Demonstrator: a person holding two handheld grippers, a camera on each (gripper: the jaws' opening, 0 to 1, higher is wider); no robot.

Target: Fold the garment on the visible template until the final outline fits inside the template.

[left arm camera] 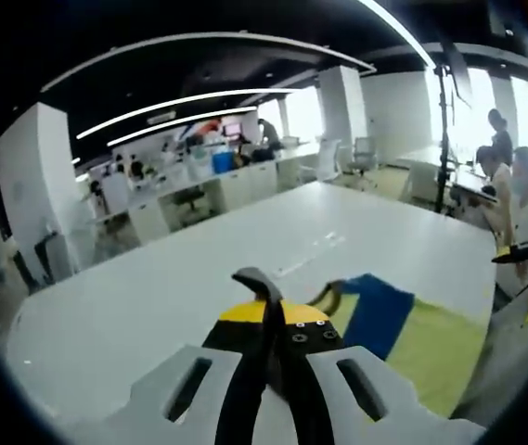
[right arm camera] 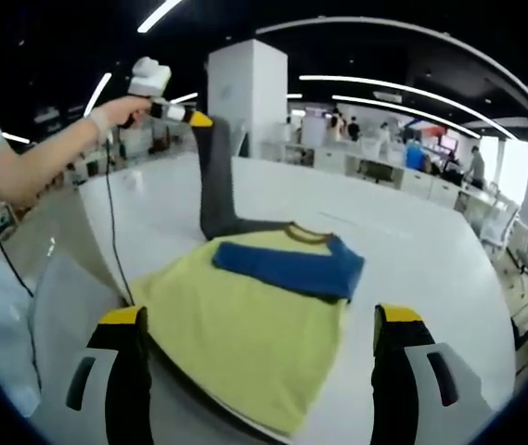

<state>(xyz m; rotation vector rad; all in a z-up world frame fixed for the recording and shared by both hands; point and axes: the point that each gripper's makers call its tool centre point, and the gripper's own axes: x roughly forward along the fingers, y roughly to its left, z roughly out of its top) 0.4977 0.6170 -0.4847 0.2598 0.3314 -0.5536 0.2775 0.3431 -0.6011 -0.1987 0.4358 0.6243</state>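
A yellow T-shirt [right arm camera: 245, 334] lies flat on the white table [right arm camera: 412, 241], with its blue sleeve [right arm camera: 291, 264] folded across the chest. Its dark grey sleeve [right arm camera: 213, 185] is pulled straight up, and my left gripper [right arm camera: 189, 118] holds the top end, shut, in a person's hand [right arm camera: 106, 120]. In the left gripper view that gripper [left arm camera: 262, 283] has its jaws pressed together, and the blue sleeve [left arm camera: 379, 311] and yellow body [left arm camera: 435, 357] lie below to the right. My right gripper [right arm camera: 260, 315] stands open over the shirt's near hem, a jaw on each side. I cannot make out a template.
A black cable [right arm camera: 110, 232] hangs from the left gripper down past the table's near edge. A tripod pole [left arm camera: 444, 120] and seated people [left arm camera: 514, 185] are off the table's right side. Desks and chairs [left arm camera: 245, 181] line the back of the room.
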